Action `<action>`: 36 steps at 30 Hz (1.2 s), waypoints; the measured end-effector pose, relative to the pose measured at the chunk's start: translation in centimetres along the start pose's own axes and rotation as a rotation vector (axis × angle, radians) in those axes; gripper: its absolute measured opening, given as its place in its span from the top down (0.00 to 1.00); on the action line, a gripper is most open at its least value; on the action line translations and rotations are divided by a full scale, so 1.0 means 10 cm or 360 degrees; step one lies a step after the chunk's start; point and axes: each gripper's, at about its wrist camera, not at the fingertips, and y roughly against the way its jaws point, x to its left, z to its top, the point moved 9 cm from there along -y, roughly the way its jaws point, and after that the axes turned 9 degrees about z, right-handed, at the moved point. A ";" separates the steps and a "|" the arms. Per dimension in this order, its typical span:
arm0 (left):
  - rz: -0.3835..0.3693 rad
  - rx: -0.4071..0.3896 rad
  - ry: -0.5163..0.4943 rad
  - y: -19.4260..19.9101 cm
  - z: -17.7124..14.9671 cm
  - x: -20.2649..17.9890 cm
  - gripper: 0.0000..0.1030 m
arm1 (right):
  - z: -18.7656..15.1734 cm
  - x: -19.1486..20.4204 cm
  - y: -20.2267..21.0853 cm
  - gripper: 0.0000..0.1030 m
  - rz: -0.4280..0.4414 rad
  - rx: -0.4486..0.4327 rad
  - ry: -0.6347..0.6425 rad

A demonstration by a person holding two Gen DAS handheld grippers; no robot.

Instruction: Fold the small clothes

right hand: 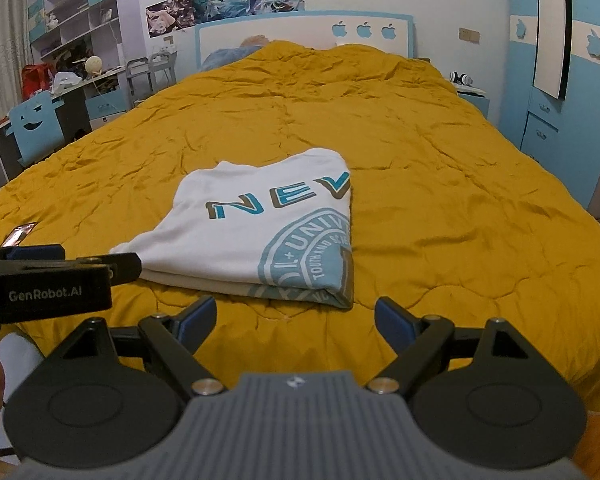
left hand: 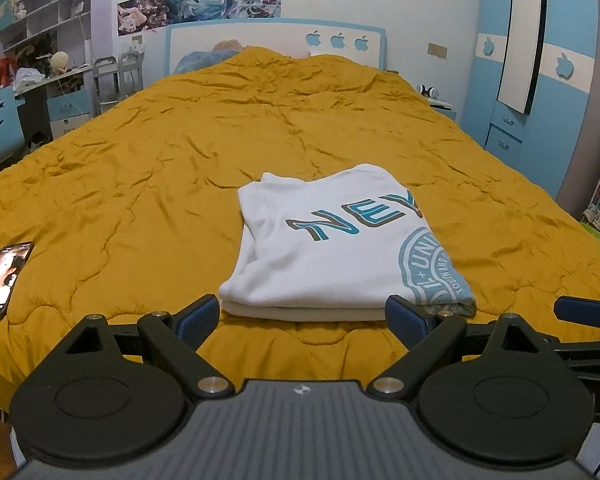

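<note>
A white T-shirt [left hand: 332,248] with blue lettering and a round blue print lies folded into a flat rectangle on the mustard-yellow quilt [left hand: 180,168]. My left gripper [left hand: 303,320] is open and empty, its blue pads just short of the shirt's near edge. In the right wrist view the same shirt [right hand: 260,232] lies ahead and a little left. My right gripper [right hand: 294,320] is open and empty, just in front of the shirt's near right corner. The left gripper's side [right hand: 60,280] shows at the left of the right wrist view.
A phone [left hand: 2,276] with a lit screen lies on the quilt at the near left. The bed's headboard [left hand: 276,40] is at the far end. A desk and shelves [left hand: 40,60] stand at the left, a blue wardrobe [left hand: 540,60] at the right.
</note>
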 end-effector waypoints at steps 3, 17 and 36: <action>-0.0005 0.0001 -0.0004 0.01 -0.01 -0.01 0.00 | -0.01 0.01 -0.01 0.20 0.0001 -0.0001 0.0004; -0.0006 -0.0004 -0.0014 0.01 0.02 0.00 0.00 | 0.00 0.00 -0.01 0.20 -0.0003 -0.0003 0.0003; -0.0002 -0.0005 -0.0018 0.02 0.02 0.00 0.00 | 0.00 0.01 -0.01 0.20 -0.0005 -0.0004 0.0006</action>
